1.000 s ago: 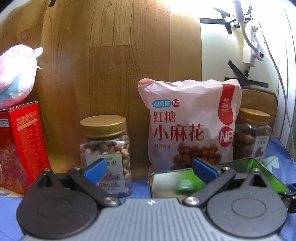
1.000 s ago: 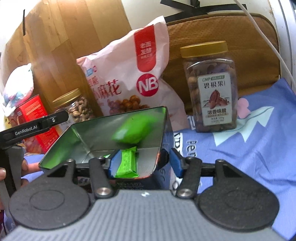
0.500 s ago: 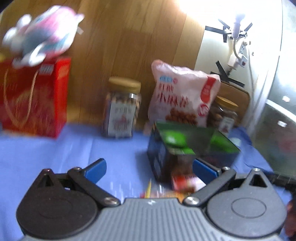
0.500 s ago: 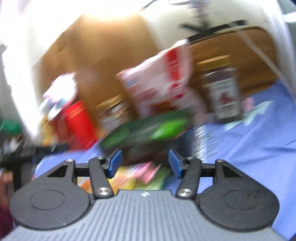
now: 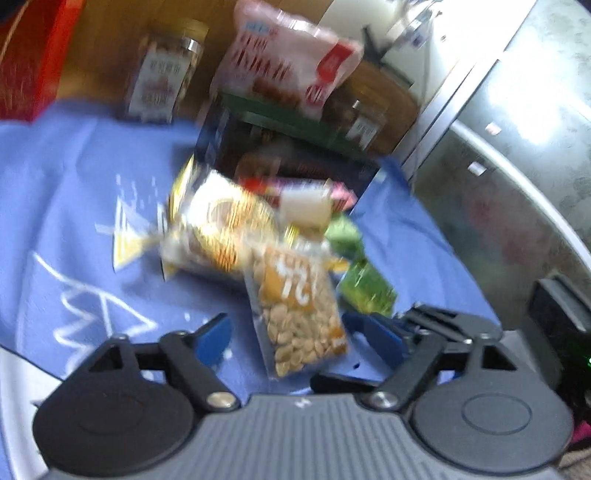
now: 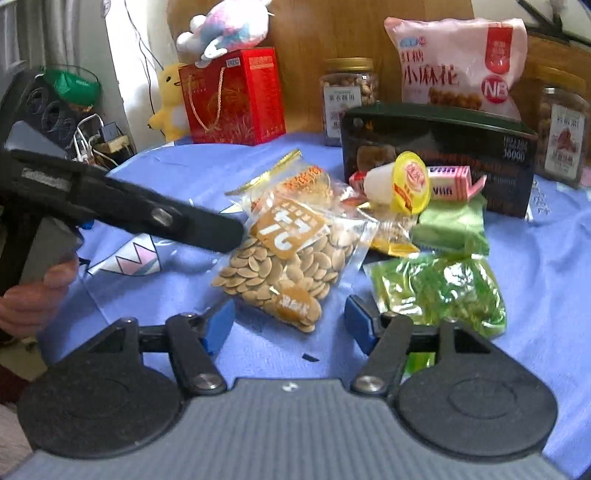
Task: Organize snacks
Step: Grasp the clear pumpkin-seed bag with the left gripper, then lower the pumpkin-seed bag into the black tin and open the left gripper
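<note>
Your right gripper [image 6: 290,319] has just been opening, nothing held; your left gripper [image 5: 284,334], closing, is empty too. Slide the right one around the seed bag [image 6: 286,262] by the cloth's [image 6: 535,258] near edge, then squeeze gently.

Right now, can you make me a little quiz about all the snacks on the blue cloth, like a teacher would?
1. True or false: the bag of pale seeds lies in front of the right gripper.
2. What colour is the lid of the jelly cup? A) blue B) yellow C) black
3. What sits on top of the red gift box?

Key:
1. True; the gripper is open and empty.
2. B
3. A pink and white plush toy.
</note>
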Demonstrator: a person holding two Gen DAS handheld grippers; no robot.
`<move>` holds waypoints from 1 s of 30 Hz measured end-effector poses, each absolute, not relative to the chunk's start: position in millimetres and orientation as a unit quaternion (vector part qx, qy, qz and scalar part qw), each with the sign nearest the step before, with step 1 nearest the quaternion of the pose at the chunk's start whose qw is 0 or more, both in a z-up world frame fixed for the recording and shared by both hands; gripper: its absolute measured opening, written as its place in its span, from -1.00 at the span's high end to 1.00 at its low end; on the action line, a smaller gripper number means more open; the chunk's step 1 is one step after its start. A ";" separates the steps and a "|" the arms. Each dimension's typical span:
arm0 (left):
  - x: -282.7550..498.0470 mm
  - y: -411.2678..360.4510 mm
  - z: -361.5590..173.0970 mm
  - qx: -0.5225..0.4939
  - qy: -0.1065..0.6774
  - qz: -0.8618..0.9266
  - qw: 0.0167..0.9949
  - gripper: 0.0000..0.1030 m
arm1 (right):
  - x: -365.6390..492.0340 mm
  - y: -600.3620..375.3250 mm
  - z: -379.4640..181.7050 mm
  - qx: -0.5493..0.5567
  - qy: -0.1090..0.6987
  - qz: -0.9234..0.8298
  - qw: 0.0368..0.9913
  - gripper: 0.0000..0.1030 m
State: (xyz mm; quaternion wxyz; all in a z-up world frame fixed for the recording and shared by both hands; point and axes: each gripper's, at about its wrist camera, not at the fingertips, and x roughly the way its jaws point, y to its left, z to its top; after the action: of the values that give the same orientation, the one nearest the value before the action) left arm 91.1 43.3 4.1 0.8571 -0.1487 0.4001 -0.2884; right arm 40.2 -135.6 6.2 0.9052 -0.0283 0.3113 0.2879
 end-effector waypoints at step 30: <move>165.9 -11.0 96.6 -0.130 0.289 -0.384 0.867 0.65 | 104.0 -169.5 60.2 0.015 0.164 0.231 0.959 0.33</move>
State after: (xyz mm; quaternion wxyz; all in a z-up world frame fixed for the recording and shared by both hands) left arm 165.9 -11.0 96.6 0.8674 -0.1298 0.2887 -0.3839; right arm 104.0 -169.5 60.2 0.9590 0.0148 0.1639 0.2306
